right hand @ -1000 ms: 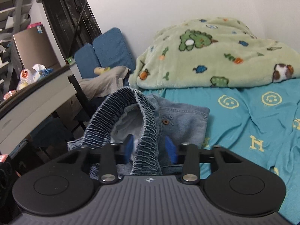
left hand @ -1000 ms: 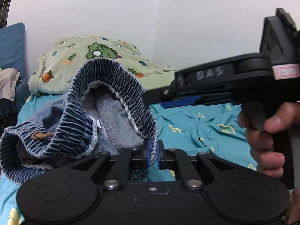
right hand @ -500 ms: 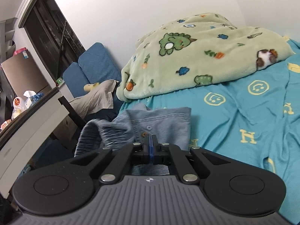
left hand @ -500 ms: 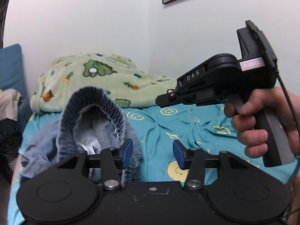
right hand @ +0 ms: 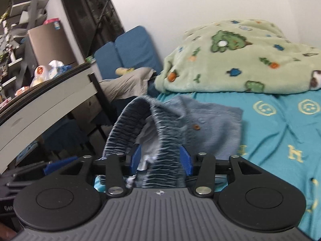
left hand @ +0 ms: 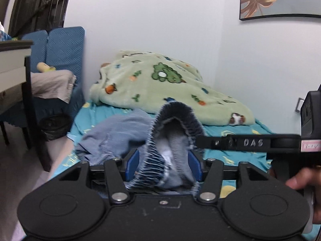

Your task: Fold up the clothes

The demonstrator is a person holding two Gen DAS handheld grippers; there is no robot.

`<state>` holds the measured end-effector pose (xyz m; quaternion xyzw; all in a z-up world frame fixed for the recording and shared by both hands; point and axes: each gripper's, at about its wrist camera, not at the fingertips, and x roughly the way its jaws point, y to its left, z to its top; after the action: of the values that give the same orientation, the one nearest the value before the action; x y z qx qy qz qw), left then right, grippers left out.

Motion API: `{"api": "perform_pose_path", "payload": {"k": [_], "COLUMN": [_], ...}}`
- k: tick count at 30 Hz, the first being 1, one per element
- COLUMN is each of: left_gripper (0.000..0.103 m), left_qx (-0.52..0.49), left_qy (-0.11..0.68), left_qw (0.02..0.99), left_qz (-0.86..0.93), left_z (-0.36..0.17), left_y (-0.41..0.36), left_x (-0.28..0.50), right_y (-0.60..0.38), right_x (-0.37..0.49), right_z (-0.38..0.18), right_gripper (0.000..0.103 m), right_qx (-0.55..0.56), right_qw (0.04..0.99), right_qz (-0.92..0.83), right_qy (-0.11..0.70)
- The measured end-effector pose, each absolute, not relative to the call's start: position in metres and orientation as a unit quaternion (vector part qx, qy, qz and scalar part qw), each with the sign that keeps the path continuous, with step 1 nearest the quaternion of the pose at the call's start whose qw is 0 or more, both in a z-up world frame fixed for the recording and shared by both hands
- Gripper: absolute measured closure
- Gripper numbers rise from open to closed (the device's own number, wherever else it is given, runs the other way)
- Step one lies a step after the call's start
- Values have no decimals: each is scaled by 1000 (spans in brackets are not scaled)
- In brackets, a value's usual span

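Since half a second ago: both sets of jaws have just been opening; mine on the left went from a spread with the waistband off to one side to a spread with the waistband between the pads, and the right ones went from pressed together to parted around the same band.
Left gripper [left hand: 163, 165]: jaws spread, blue pads [left hand: 132, 165] standing on either side of the ruched waistband [left hand: 174, 118]; I see gathered cloth filling most of the gap, but I cannot tell whether the pads press on it.
Denim shorts [left hand: 112, 138]: the elastic band arches up from between my left jaws, the rest crumpled ahead and to the left of them on the teal sheet [left hand: 236, 156].
Green blanket [left hand: 160, 84]: heaped well beyond the jaws, against the wall.
Right gripper [right hand: 161, 158]: jaws parted, waistband loop rising between the pads; the right pad sits against the band, the left pad beside the pale lining.
Right view: shorts spread ahead and right of the jaws, a button showing.
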<state>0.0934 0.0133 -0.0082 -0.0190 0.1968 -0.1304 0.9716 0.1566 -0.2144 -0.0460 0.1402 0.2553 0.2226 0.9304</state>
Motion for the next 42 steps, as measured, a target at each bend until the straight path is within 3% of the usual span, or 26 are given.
{"api": "perform_pose_path", "payload": {"k": [1, 4, 7, 12, 24, 36, 42], "left_gripper": [52, 45, 41, 40, 38, 35, 35], "left_qx": [-24, -30, -34, -10, 31, 99, 78], "left_qy": [192, 172, 172, 192, 280, 288, 264], "left_qw": [973, 980, 982, 979, 959, 952, 961], "left_qz": [-123, -90, -68, -64, -8, -29, -19], "left_z": [-6, -2, -4, -10, -40, -48, -46], "left_y": [16, 29, 37, 29, 44, 21, 24], "left_x": [96, 99, 97, 103, 117, 108, 123], "right_y": [-211, -221, -243, -270, -278, -311, -311], "right_x": [160, 166, 165, 162, 164, 165, 165], "right_z": [-48, -58, -58, -52, -52, -58, -61], "right_gripper": [66, 91, 96, 97, 97, 99, 99], "right_qx": [137, 154, 205, 257, 256, 307, 285], "right_qw": [931, 931, 928, 928, 932, 922, 927], "right_qz": [218, 196, 180, 144, 123, 71, 55], "right_qy": [260, 268, 255, 229, 226, 225, 235]}}
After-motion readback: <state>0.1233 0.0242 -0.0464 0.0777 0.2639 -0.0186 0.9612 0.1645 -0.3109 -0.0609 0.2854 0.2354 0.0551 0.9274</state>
